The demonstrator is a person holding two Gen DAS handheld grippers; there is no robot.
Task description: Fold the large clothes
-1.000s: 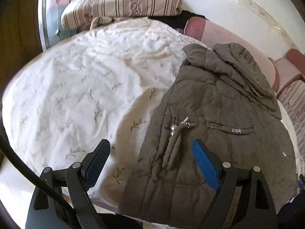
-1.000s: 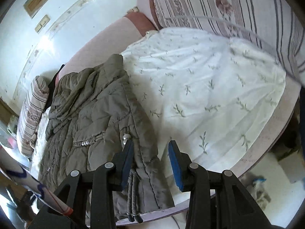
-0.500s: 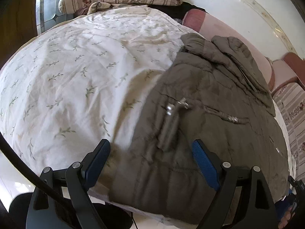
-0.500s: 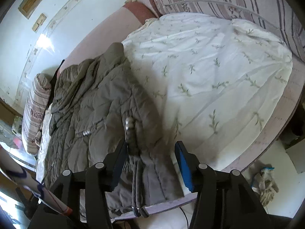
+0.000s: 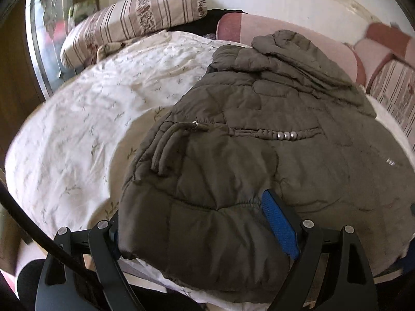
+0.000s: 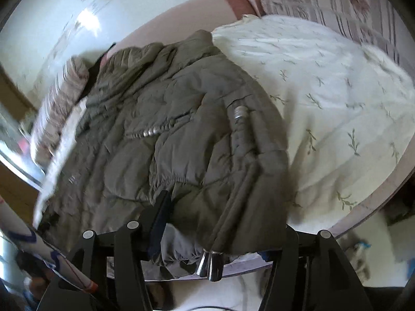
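An olive-grey quilted hooded jacket (image 5: 259, 134) lies on a white floral bedsheet (image 5: 90, 114), hood toward the far wall; it also shows in the right wrist view (image 6: 160, 129). My left gripper (image 5: 197, 223) is open, its jaws wide apart with the jacket's near left hem corner lying between them; the blue pad (image 5: 278, 224) shows and the left pad is hidden under fabric. My right gripper (image 6: 223, 212) is open around the jacket's near right hem corner. Drawstring cords with metal tips (image 6: 210, 264) hang off the bed edge.
A striped pillow (image 5: 135, 20) lies at the far left of the bed. A pink headboard (image 5: 298, 31) and striped cushion (image 5: 394, 90) run along the back. The sheet (image 6: 337, 108) spreads to the right of the jacket. The floor (image 6: 384, 254) lies below the bed edge.
Both grippers have moved forward and down onto the jacket's near hem. The hem corners now lie between the open jaws, where before the grippers hovered short of the jacket.
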